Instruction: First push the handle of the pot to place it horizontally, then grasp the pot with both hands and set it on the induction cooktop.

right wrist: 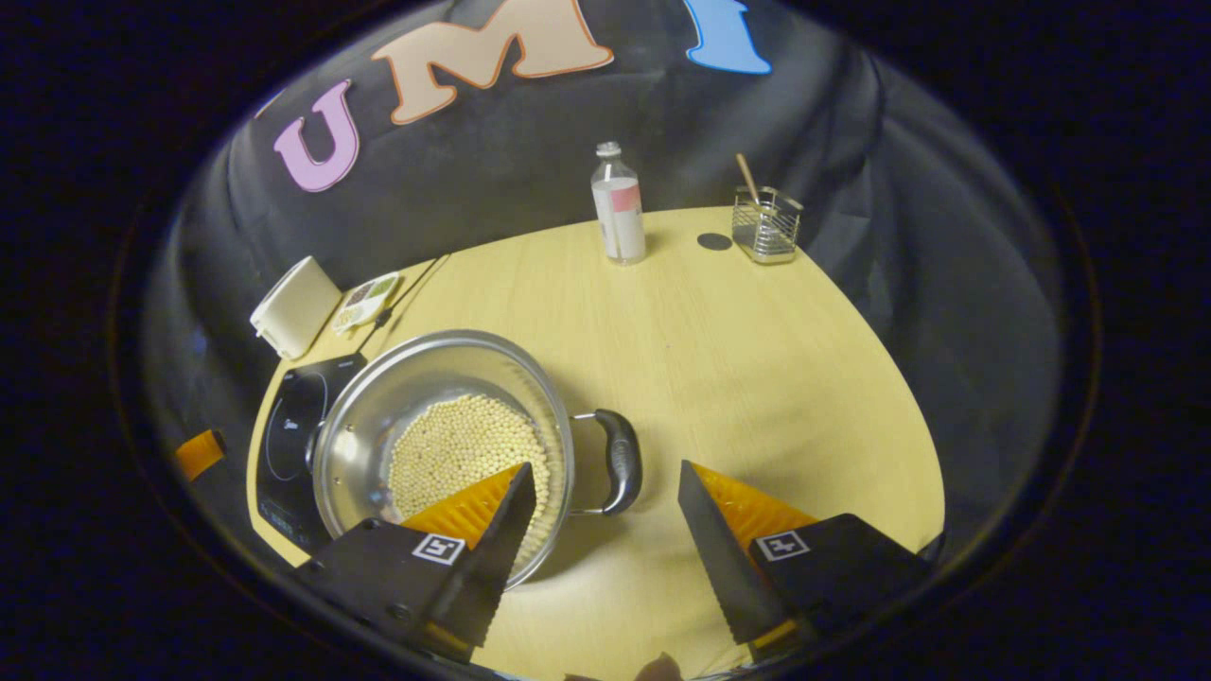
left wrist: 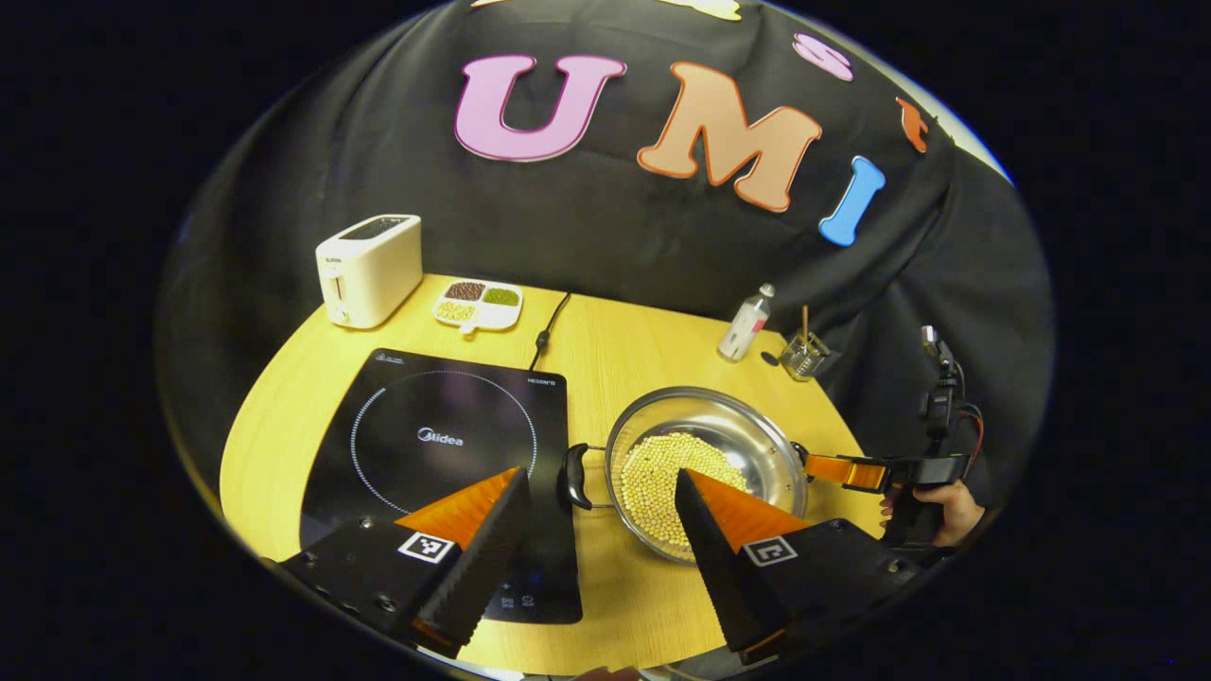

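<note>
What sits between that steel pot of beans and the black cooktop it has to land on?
Nothing visible. The round steel pot of pale beans stands on the yellow table right beside the flat black induction cooktop, whose glass top is bare. The white toaster and divided snack dish sit farther back.

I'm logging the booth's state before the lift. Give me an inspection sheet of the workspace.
Surface: round wooden table, bare at its right side.
Job's things: steel pot of soybeans stands on the table beside the induction cooktop, handles to either side.
Clutter: toaster, divided bean dish, bottle, wire holder.
Grippers: left gripper open before one pot handle; right gripper open before the other.
Cables: cooktop cord runs back.
Surroundings: black cloth wall.
</note>
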Motion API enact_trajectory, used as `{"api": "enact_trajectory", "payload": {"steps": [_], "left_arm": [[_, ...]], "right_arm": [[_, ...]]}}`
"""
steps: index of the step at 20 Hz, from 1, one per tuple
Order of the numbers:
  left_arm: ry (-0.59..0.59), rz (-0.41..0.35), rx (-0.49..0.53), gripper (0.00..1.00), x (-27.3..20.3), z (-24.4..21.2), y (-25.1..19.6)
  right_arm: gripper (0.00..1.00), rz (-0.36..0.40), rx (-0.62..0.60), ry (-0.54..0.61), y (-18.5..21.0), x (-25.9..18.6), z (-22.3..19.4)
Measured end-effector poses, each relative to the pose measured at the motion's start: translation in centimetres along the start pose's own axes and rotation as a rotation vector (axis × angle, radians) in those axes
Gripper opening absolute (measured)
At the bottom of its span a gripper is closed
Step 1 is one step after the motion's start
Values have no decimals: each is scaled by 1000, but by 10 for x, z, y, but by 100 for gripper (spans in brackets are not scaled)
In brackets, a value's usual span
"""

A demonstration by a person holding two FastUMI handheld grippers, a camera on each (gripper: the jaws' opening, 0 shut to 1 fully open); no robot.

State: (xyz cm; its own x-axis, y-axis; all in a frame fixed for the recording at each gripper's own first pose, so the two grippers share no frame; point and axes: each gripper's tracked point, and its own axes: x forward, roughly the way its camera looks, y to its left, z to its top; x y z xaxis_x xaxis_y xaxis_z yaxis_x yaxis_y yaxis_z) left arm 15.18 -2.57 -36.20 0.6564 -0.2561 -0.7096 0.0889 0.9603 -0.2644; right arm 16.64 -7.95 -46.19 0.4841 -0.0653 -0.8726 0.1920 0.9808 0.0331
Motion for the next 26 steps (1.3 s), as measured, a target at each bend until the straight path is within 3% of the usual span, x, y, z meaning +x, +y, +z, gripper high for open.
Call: {"api": "enact_trajectory", "payload": {"steps": [1, 4, 5, 6, 7, 8, 10, 11, 14, 18, 21, 26], "left_arm": [[28, 10, 15, 95, 12, -3, -1], [88, 23, 59, 95, 42, -14, -5], [120, 20, 58, 93, 49, -20, -7], [135, 11, 55, 93, 59, -24, -10], [160, 10, 44, 92, 66, -30, -11], [188, 11, 35, 91, 70, -36, -11], [215, 53, 45, 91, 79, -40, -3], [185, 57, 59, 85, 85, -34, -2], [213, 90, 66, 86, 86, -33, -1], [231, 149, 62, 87, 87, -35, 18], [300, 110, -19, 88, 89, -53, 11], [302, 94, 6, 87, 98, -57, 3]], "right_arm": [[95, 19, 9, 12, 4, 5, 1], [94, 21, 33, 33, 3, 20, 2], [89, 24, 33, 35, 4, 26, 4], [94, 22, 17, 46, 4, 32, -1], [89, 12, 0, 67, 3, 37, -6], [94, 14, -8, 82, 4, 39, -10], [94, 9, -16, 72, 1, 46, -9], [94, 9, -18, 87, 1, 49, -10], [89, -1, -14, 124, -7, 58, -18], [96, 7, -16, 133, -8, 60, -22], [96, 13, -20, 130, -8, 63, -22], [96, 7, -6, 133, -17, 63, -22]]}}
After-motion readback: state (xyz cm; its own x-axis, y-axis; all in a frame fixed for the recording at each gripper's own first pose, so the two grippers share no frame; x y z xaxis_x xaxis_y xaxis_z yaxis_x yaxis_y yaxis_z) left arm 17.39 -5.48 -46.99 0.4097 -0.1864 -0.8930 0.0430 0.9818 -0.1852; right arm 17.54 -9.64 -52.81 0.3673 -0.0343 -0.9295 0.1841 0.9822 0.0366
